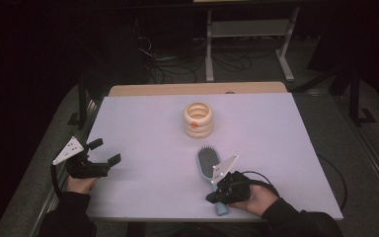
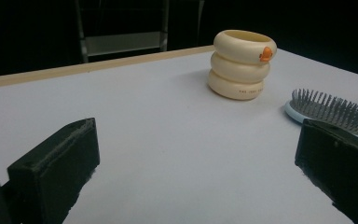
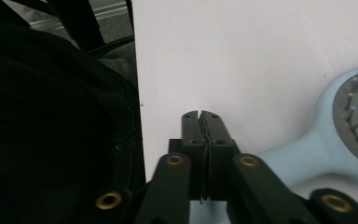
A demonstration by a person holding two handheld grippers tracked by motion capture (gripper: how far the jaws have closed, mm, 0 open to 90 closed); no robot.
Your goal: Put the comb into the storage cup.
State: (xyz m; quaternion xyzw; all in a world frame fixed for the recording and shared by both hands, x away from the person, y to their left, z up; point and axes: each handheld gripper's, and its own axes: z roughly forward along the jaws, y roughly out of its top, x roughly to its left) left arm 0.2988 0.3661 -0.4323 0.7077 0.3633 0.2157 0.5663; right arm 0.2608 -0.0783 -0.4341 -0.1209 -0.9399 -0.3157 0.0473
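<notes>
The right tool point(image 1: 216, 196) sits low in the frame, right of centre in the high view, and its jaws are pressed flat together with nothing between them. In the right gripper view the pale blue hairbrush point(image 3: 326, 149) lies just to the right of those closed jaws, its handle running beside them rather than inside the grip. So the pinch looks to have closed on air. The brush rests bristles-up on the white desk point(image 1: 143, 128), in the lower middle of the high view, head pointing toward the cream ring-shaped holder point(image 1: 198, 120) standing above it at frame centre.

Over at lower left, the left tool point(image 1: 104, 151) hovers spread wide and empty.

The risk now: if the person lifts, the brush likely stays put. Reopening this close could nudge the handle sideways or roll the brush onto its bristles, and a grip taken near the handle's end may let the heavier head droop and swing.
</notes>
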